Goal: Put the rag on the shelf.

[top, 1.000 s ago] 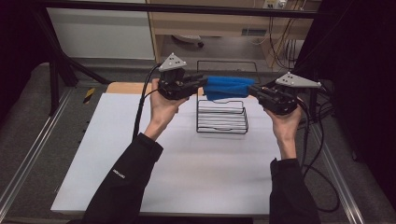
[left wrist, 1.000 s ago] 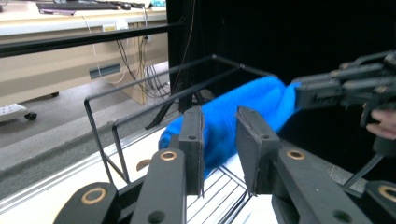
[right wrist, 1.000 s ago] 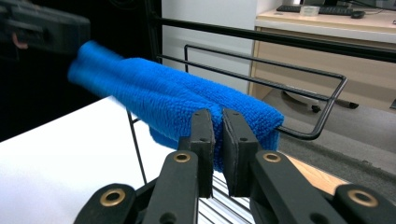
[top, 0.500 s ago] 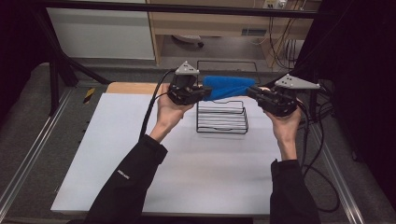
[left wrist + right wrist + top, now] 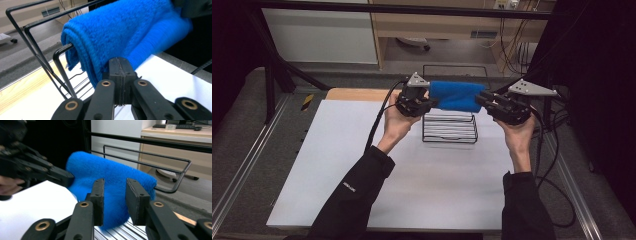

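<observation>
the fluffy blue folded towel (image 5: 455,95) drapes over the black wire rack (image 5: 450,127) at twelve o'clock. left gripper (image 5: 119,82) pinches its edge, steadying it; right gripper (image 5: 115,201), jaws just parting, releases it.

**Towel over the rack, a gripper at each end**

A wire rack (image 5: 450,127) stands on the table (image 5: 337,165), toward its far edge and right of the middle. A towel (image 5: 455,95) hangs over the rack's top bar. The left gripper (image 5: 414,100) is at the towel's left end, the right gripper (image 5: 504,105) at its right end. Behind the table stands a desk (image 5: 447,25), with cables (image 5: 512,50) hanging to its right.
</observation>
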Demonstrator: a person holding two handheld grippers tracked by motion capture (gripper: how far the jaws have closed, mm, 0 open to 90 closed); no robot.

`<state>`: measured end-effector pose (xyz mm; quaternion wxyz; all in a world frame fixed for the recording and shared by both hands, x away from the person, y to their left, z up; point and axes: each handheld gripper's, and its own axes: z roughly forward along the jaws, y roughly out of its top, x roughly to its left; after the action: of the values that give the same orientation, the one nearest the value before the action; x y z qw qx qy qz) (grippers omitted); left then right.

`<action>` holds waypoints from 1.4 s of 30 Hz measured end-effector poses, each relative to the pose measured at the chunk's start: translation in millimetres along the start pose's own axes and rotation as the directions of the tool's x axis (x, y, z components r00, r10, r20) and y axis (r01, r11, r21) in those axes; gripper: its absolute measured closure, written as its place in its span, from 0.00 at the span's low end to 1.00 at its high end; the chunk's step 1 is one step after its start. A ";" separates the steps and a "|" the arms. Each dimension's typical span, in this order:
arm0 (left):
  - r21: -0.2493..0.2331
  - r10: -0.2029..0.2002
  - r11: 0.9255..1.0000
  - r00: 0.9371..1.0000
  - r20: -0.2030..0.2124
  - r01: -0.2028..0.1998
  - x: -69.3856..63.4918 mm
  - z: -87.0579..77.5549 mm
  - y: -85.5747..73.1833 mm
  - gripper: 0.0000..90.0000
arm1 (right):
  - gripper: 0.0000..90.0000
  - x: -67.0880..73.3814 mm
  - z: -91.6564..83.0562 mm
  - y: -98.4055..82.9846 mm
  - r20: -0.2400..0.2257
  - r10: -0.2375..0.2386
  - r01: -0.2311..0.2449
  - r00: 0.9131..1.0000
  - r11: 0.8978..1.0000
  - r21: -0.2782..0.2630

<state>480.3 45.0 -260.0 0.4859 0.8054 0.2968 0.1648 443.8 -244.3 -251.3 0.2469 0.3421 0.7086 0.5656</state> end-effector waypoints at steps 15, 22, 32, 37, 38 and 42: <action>-0.013 0.006 1.000 1.000 -0.003 -0.006 3.0 7.6 -9.7 0.99 | 0.97 -10.3 16.5 -36.3 0.047 0.063 -0.068 0.997 0.991 0.115; -0.015 0.010 1.000 1.000 0.003 -0.010 3.0 7.4 -12.8 0.98 | 0.95 -12.0 14.8 -41.1 0.056 0.061 -0.066 0.997 0.994 0.088; -0.032 0.010 0.999 1.000 0.007 -0.010 4.2 -17.1 -21.9 0.79 | 0.70 4.0 -5.0 -28.8 0.023 0.039 -0.039 0.999 0.999 0.027; -0.023 0.003 1.000 1.000 -0.010 -0.003 9.4 -31.2 -33.8 0.61 | 0.52 10.1 -12.2 -27.3 0.017 0.056 -0.056 0.998 0.998 0.024; -0.017 0.009 1.000 1.000 -0.015 -0.009 10.4 -34.0 -37.1 0.58 | 0.50 11.1 -13.3 -27.7 0.014 0.061 -0.061 0.998 0.998 0.028; 0.010 0.008 1.000 1.000 -0.024 -0.008 14.5 -43.3 -54.6 0.47 | 0.37 15.3 -16.4 -31.2 0.000 0.076 -0.076 0.997 0.996 0.042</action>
<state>450.1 103.1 -288.0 0.4774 0.8071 0.3002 0.1750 415.4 -247.0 -277.2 0.2174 0.3733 0.7069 0.5600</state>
